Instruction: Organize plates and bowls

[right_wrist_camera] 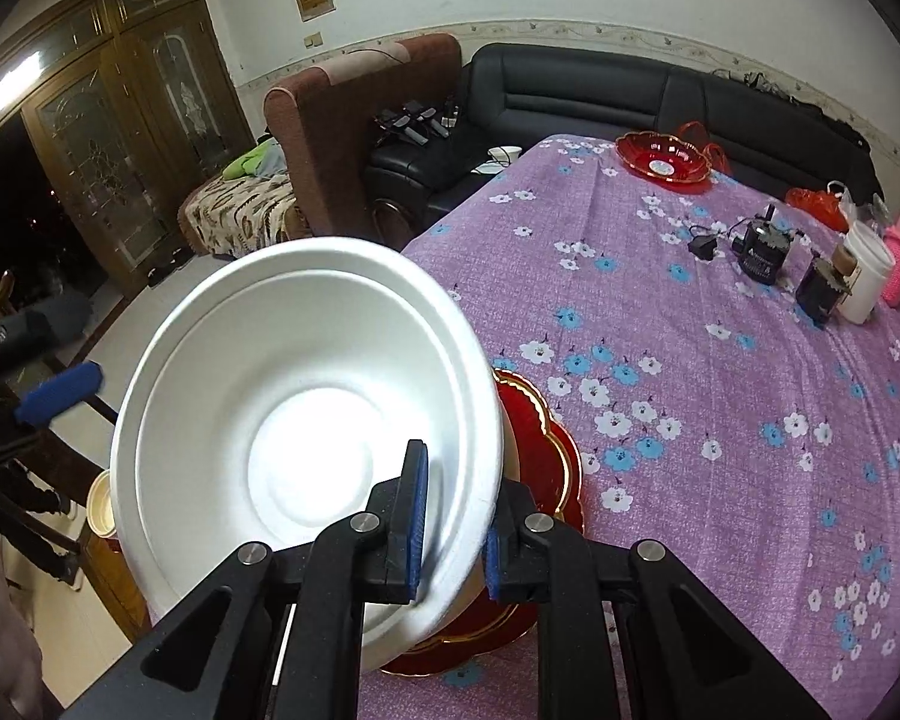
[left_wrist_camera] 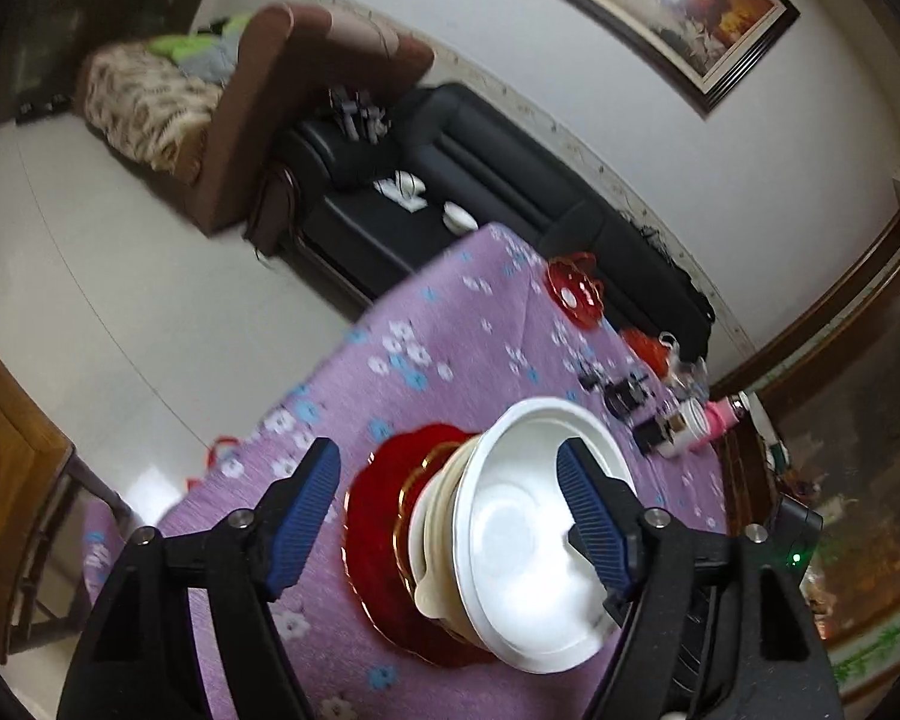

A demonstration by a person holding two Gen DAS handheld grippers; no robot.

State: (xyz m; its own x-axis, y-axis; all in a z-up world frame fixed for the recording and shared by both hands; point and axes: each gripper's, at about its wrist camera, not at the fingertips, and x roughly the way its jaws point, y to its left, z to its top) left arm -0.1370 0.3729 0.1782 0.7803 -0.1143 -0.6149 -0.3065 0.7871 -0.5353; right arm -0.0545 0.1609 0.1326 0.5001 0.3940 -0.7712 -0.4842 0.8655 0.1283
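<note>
Left wrist view: the left gripper point(left_wrist_camera: 450, 516) stood with jaws wide, holding nothing, its ribbed blue pads apart either side of a stack at lower centre. A white bowl point(left_wrist_camera: 528, 540), matte and smooth, sat tilted atop a cream bowl point(left_wrist_camera: 432, 564), itself nested on a glossy red plate point(left_wrist_camera: 378, 516) with scalloped gilt rim, apparently gathered into one pile. The stack rested on the table point(left_wrist_camera: 450, 336), draped in purple floral cloth.

Right wrist view: the right gripper point(right_wrist_camera: 456, 534) pinched the white bowl's point(right_wrist_camera: 306, 408) thin rim at lower centre, jaws nearly closed, likely steadying it over the red plate point(right_wrist_camera: 540, 438). A second red dish point(right_wrist_camera: 660, 156) lay at the table's point(right_wrist_camera: 720, 420) far edge, upper right, not yet collected.
</note>
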